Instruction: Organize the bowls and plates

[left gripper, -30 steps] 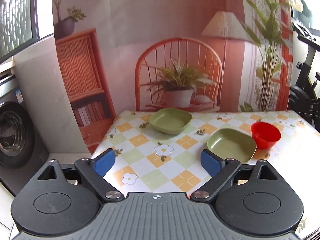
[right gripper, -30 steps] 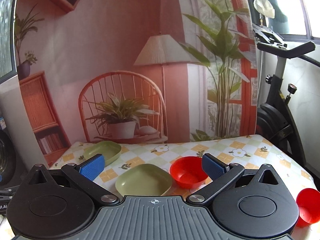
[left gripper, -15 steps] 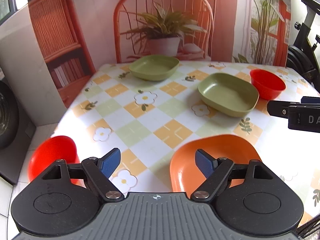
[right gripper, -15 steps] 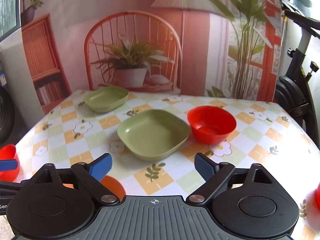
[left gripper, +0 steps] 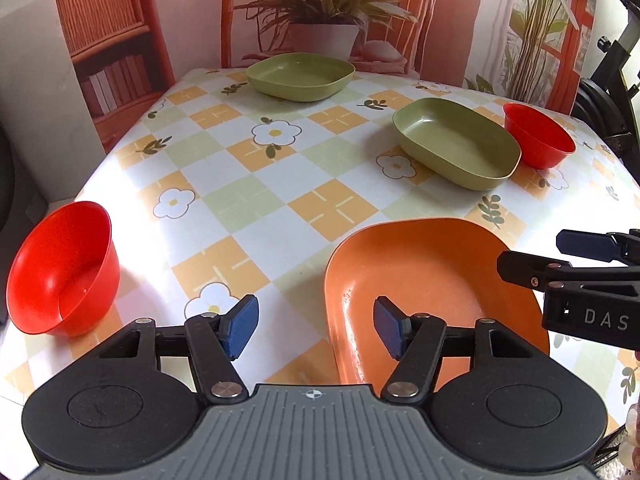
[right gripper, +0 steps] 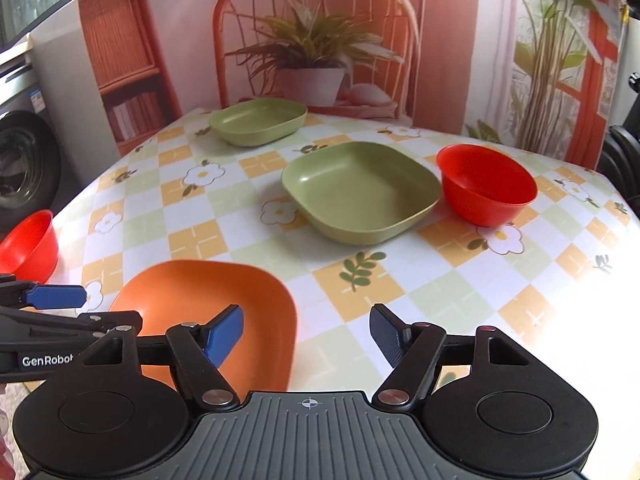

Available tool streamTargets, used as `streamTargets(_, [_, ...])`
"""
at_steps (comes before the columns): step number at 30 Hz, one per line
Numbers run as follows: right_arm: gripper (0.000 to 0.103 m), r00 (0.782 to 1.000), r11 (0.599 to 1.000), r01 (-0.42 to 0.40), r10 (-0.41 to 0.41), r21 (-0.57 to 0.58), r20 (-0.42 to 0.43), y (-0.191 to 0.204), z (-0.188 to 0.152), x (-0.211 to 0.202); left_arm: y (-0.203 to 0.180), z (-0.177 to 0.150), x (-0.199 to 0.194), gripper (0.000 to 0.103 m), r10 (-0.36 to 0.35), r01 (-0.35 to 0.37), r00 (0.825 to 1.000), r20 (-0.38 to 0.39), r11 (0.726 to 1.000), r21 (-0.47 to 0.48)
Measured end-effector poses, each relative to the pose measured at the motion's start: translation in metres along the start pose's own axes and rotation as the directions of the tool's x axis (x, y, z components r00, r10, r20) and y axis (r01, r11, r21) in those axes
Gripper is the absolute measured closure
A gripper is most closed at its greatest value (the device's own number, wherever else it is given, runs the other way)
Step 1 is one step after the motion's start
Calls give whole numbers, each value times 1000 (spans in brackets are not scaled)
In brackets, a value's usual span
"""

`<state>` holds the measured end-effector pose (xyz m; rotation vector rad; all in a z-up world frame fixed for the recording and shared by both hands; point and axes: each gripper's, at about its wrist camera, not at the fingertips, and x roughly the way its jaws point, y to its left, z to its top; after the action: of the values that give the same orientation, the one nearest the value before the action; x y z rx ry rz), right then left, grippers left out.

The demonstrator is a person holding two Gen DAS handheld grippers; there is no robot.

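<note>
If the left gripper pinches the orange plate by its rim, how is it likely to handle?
The orange plate looks like thin moulded plastic, so probably stiff and light. Its glossy inside suggests the pads could slip on the rim. It sits low and wide on the tablecloth, so a push would more likely slide it than tip it. The left gripper is open.

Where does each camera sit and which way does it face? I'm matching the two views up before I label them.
Left wrist: sits behind the open left gripper, facing across the table; its right finger overlaps the orange plate; the right gripper enters from the right.
Right wrist: sits behind the open right gripper, facing the nearer green plate.
Shared: orange plate, both green plates, two red bowls.
</note>
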<state>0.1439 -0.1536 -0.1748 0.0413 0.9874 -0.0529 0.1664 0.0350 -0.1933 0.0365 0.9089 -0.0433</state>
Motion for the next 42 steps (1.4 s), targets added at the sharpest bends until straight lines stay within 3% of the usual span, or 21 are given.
streamTargets(11, [41,997,999,-25,26,24,-73,-5,-6,3,5,-12,3,47,-63,60,997,-49,997,-53])
streamTargets(20, [52,992,998,-39,43,40,-118,-9,-10,3,5,-17,1,50,-66,61,996,-65,995,-73])
streamTargets(36, [79,984,997,-80,81,18,-161,-3,-14,5,0,-20,1,87,-85,83,994,-62,996,-41])
streamTargets(39, [93,982,996,-84,86,19,-166,-3,-15,6,-2,-21,0,87,-80,79,995,-52,996,-31])
streamTargets(42, [94,982,996,-89,91,22,-168,-4,-15,6,-2,-21,0,89,-78,77,996,-45,997,-27])
